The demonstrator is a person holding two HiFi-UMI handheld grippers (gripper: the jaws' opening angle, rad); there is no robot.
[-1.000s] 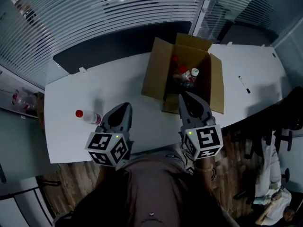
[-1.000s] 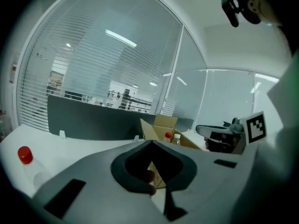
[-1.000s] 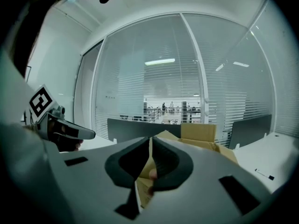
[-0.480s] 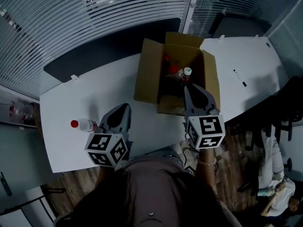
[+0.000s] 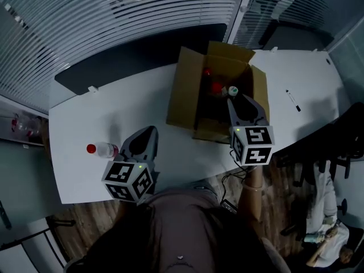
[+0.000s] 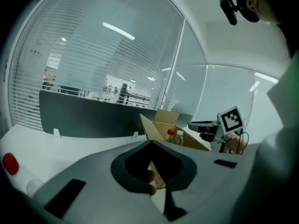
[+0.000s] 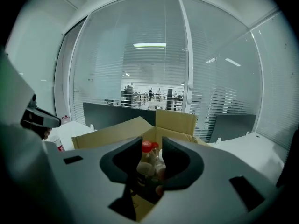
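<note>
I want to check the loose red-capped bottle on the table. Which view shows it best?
The head view: the whole bottle lies on the white table, just left of the left tool. The left gripper view catches only its red cap at the picture's edge; the right gripper view shows it small and far off.

right tongs (image 5: 238, 102) | moved forward over box (image 5: 183, 90) | jaws now apart
</note>
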